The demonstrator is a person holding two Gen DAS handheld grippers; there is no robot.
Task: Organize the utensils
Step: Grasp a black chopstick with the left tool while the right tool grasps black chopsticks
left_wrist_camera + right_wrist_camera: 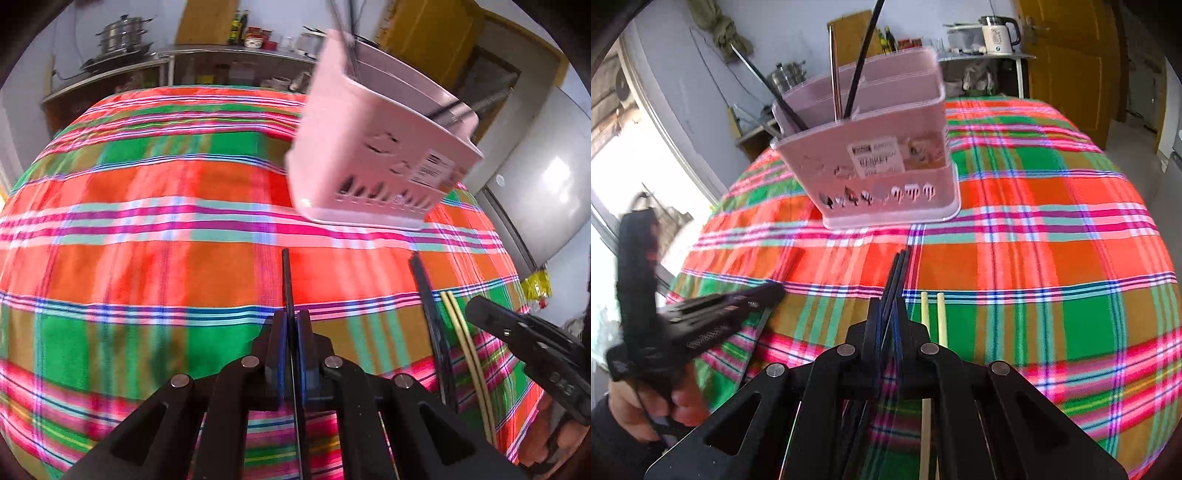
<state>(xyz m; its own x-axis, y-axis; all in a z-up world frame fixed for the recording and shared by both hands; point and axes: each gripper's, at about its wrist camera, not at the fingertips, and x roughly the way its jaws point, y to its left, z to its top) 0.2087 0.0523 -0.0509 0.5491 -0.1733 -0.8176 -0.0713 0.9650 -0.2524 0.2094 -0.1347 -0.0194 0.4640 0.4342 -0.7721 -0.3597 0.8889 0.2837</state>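
While clamped on dark chopstick (286,280), left gripper (291,332) over bare plaid cloth (147,206); right gripper (892,317) clamped on dark chopsticks (899,266). Pink holder (871,162) near far edge; label blurred, unreadable.

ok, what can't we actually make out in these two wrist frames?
- Label text on the pink utensil holder: motion-blurred in both views.
- Holder's floor and the lower ends of the utensils in it: hidden by its walls.
- Pale chopsticks: near ends hidden under the right gripper.
- Rear of the thin black utensil: hidden under the left gripper.
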